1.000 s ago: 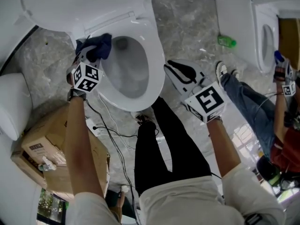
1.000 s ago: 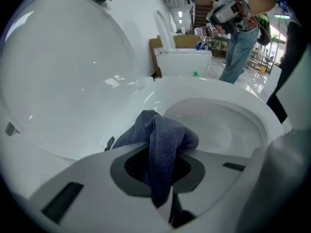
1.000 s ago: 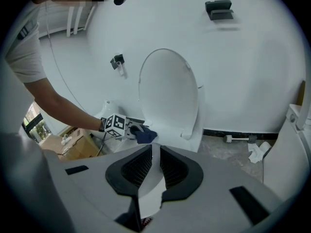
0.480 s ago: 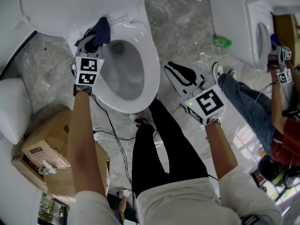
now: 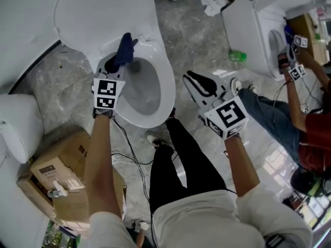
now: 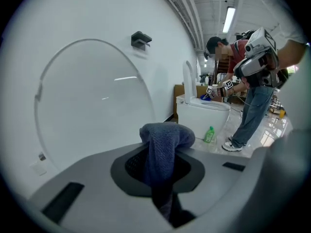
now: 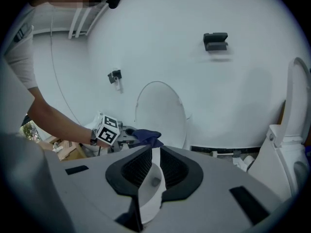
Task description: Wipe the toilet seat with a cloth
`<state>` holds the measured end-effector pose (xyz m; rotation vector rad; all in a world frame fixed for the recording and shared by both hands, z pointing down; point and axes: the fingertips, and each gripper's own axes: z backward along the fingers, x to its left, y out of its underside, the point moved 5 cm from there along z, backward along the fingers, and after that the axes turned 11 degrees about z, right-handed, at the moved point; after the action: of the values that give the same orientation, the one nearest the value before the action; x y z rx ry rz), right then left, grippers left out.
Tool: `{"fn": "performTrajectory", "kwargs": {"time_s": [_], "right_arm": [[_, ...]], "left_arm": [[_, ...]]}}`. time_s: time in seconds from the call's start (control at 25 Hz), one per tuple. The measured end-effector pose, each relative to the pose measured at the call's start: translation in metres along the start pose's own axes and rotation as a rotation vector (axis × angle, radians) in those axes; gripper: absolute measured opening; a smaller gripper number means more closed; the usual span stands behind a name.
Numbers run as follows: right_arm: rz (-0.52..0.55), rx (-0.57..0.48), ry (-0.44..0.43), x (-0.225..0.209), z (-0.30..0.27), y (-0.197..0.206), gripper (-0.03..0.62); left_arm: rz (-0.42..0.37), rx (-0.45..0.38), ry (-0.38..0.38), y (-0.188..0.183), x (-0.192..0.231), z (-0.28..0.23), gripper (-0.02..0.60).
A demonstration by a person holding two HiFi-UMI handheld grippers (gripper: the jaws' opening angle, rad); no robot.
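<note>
Left of the toilet point(image 5: 150, 119), a box point(image 5: 54, 172) sits on the floor. Your left gripper point(image 5: 120, 62) reaches over the back of the toilet's seat point(image 5: 168, 79), just in front of the raised lid point(image 5: 98, 14). Its jaws are clamped on the dark blue cloth point(image 5: 125, 48). In the left gripper view the cloth point(image 6: 164, 147) bunches up between the jaws and flops over their tips. I cannot tell whether it touches the seat.

Your right gripper point(image 5: 190, 78) hangs just right of the toilet, clear of the seat, pointing toward it. In the right gripper view its jaws stand almost together with a thin slit between them, and nothing is gripped.

Further right of the toilet a green bottle point(image 5: 237, 56) lies on the floor beside a second toilet point(image 5: 248, 25). Another person point(image 5: 315, 138) works there with grippers of their own.
</note>
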<state>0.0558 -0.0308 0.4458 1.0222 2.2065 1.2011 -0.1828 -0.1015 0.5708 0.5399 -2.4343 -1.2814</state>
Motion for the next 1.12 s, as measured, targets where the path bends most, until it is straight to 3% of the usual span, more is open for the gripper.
{"fn": "performTrajectory", "kwargs": {"time_s": [0.28, 0.56, 0.8, 1.12], "right_arm": [[0.015, -0.060, 0.053, 0.004, 0.038, -0.056, 0.066], [0.020, -0.143, 0.105, 0.013, 0.080, -0.104, 0.051], [0.034, -0.216, 0.098, 0.024, 0.116, -0.150, 0.032], [0.151, -0.301, 0.110, 0.052, 0.176, -0.206, 0.028]], "left_arm": [[0.049, -0.059, 0.051, -0.057, -0.022, 0.068, 0.038], [0.107, -0.120, 0.021, -0.102, -0.050, 0.150, 0.038], [0.148, -0.177, -0.033, -0.136, -0.078, 0.212, 0.038], [0.170, -0.270, -0.090, -0.184, -0.111, 0.300, 0.038]]}}
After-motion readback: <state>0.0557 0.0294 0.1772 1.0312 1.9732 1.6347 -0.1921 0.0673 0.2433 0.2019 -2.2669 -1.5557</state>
